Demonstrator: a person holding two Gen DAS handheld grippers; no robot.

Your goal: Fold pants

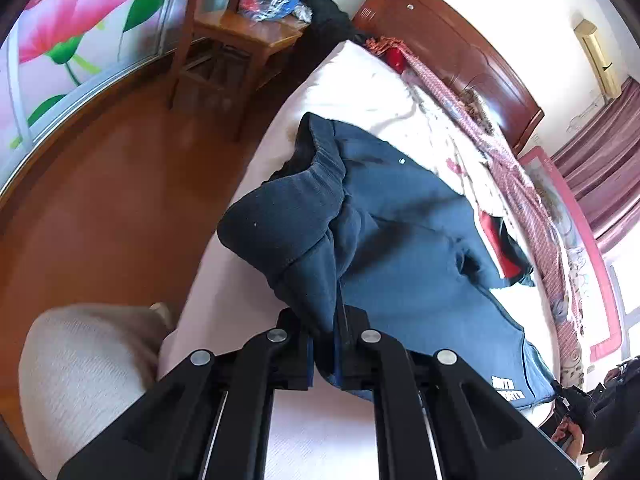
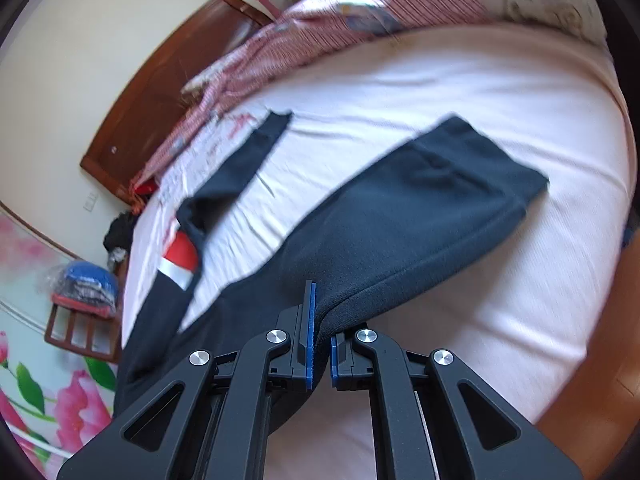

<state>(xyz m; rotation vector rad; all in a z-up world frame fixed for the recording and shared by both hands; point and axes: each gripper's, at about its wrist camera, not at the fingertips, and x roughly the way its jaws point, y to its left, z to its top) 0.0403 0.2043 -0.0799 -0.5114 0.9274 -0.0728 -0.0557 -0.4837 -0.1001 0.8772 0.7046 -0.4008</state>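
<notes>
Navy sweatpants lie spread across the white bed sheet, near the mattress edge; the ribbed waistband is bunched and lifted at the left side. Left gripper: jaws closed on a fold of the waist fabric, cloth hanging between the pads. Right gripper: jaws clamped on the pants' edge, with one leg running away toward its cuff. A second dark garment with a red and grey stripe lies beside it on the sheet.

Handling judgement: thick fleece, soft and limp, moderately weighty, not slippery; it will sag between grips. Best holds are likely the elastic waistband and hemmed cuffs, where the layers stay together.
</notes>
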